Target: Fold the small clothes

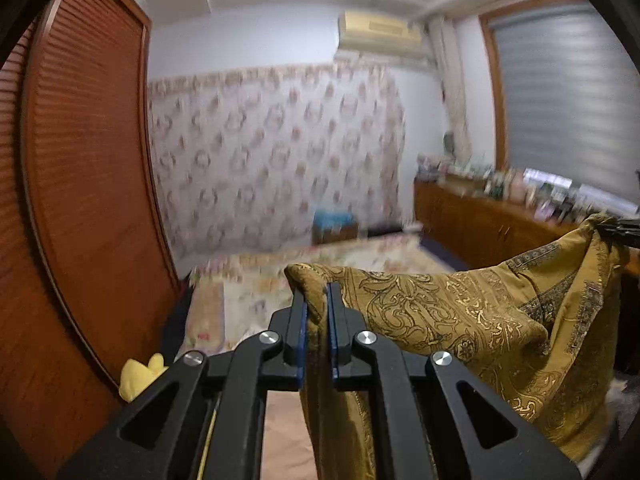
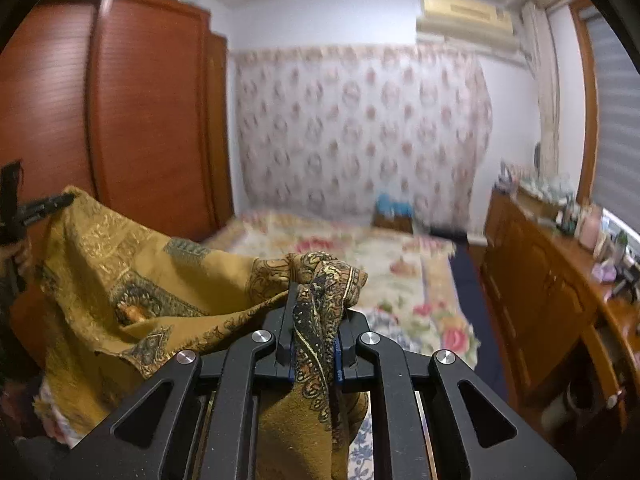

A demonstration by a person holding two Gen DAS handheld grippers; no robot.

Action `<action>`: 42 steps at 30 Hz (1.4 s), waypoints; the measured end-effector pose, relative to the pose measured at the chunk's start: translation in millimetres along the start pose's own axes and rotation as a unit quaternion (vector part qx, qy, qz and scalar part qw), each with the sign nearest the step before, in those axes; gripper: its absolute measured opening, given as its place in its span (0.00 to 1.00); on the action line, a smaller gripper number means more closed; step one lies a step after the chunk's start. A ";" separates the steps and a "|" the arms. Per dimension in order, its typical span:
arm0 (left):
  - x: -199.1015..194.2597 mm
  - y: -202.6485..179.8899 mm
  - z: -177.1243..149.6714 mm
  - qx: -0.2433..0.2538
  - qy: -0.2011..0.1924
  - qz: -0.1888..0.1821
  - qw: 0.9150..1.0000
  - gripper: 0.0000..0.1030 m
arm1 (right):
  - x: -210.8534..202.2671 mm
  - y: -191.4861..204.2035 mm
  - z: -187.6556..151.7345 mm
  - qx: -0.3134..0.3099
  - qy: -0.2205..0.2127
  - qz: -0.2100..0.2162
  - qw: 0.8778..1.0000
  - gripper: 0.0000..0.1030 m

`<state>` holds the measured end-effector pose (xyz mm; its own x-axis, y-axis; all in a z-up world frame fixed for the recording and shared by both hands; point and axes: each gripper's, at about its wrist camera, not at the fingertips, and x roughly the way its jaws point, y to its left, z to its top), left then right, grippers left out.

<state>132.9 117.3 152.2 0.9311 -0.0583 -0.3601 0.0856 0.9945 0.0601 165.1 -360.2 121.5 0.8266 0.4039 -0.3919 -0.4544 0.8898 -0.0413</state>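
Your left claw (image 1: 318,312) clamped on corner of mustard patterned cloth (image 1: 460,320), fabric bunched between blue pads. Your right claw (image 2: 316,312) pinched on another corner, dark paisley border folded over its fingers. Cloth hangs stretched between both claws, lifted in air above floral bed (image 2: 360,252), middle sagging, lower edge drooping. Wooden wardrobe (image 1: 88,184) at left, dresser (image 2: 540,264) at right, background blurred.

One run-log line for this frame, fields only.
phase: cloth lifted | left gripper: shut on mustard patterned cloth | right gripper: shut on same cloth | cloth: spread between both, above bed
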 end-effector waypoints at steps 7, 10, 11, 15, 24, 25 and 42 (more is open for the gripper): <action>81.5 -3.6 -73.3 -0.018 0.120 -0.001 0.993 0.33 | 116.4 -34.6 -67.7 0.052 0.114 -0.037 0.991 0.40; 77.6 -2.1 -98.4 -0.034 0.137 -0.011 0.990 0.39 | 124.0 -39.1 -84.4 0.063 0.124 -0.028 0.990 0.40; 75.9 -1.2 -103.4 -0.036 0.140 -0.013 0.989 0.41 | 125.7 -38.4 -88.6 0.062 0.126 -0.026 0.990 0.40; 75.4 3.3 -124.0 -0.045 0.155 -0.018 0.987 0.45 | 128.1 -31.0 -100.6 0.063 0.131 -0.013 0.989 0.40; 62.1 11.4 -161.0 -0.074 0.167 -0.007 0.983 0.45 | 146.9 -10.9 -128.2 0.067 0.162 -0.003 0.985 0.41; 62.6 12.4 -164.6 -0.075 0.170 -0.005 0.983 0.45 | 150.9 -8.1 -131.1 0.070 0.165 0.004 0.984 0.41; 60.1 16.7 -198.6 -0.092 0.188 -0.005 0.978 0.42 | 212.4 39.5 -157.5 0.138 0.236 0.052 0.960 0.41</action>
<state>119.9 147.6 -53.3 0.7316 -0.0665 -0.6785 -0.0038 0.9948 -0.1016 270.4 -272.7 -108.2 0.5093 0.4113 -0.7560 -0.3671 0.8983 0.2414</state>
